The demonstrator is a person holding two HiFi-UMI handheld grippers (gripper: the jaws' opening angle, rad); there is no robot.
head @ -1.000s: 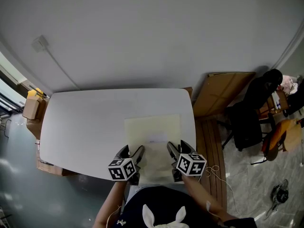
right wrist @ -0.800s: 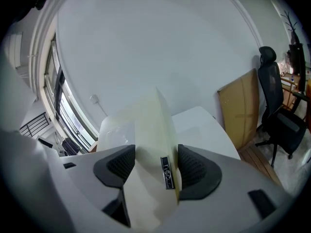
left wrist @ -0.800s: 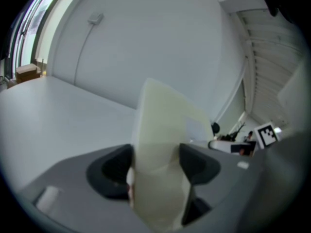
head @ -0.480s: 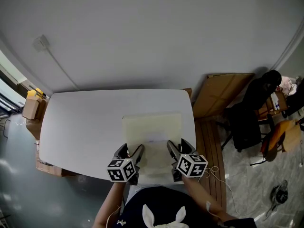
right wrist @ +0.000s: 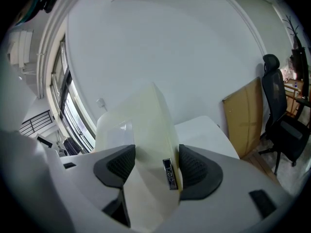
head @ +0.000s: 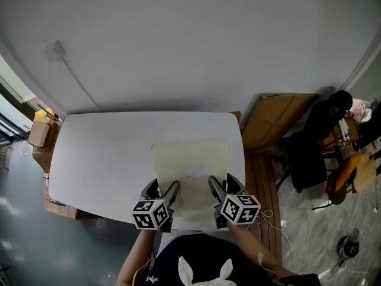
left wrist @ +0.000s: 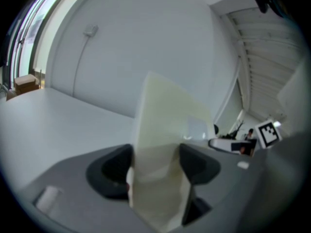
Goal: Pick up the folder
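Folder (head: pixel 191 159) looks light, thin and floppy; my left tool (head: pixel 165 192) and right tool (head: pixel 222 188) each pinch its near edge.

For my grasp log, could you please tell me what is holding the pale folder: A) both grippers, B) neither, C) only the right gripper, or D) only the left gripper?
A: the folder is clamped between the jaws of the left gripper and of the right gripper.

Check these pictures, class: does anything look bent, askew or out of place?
Only the folder: clamped at its near edge by the left gripper and right gripper, it bends inside each pair of jaws rather than staying flat. Nothing else stands out.
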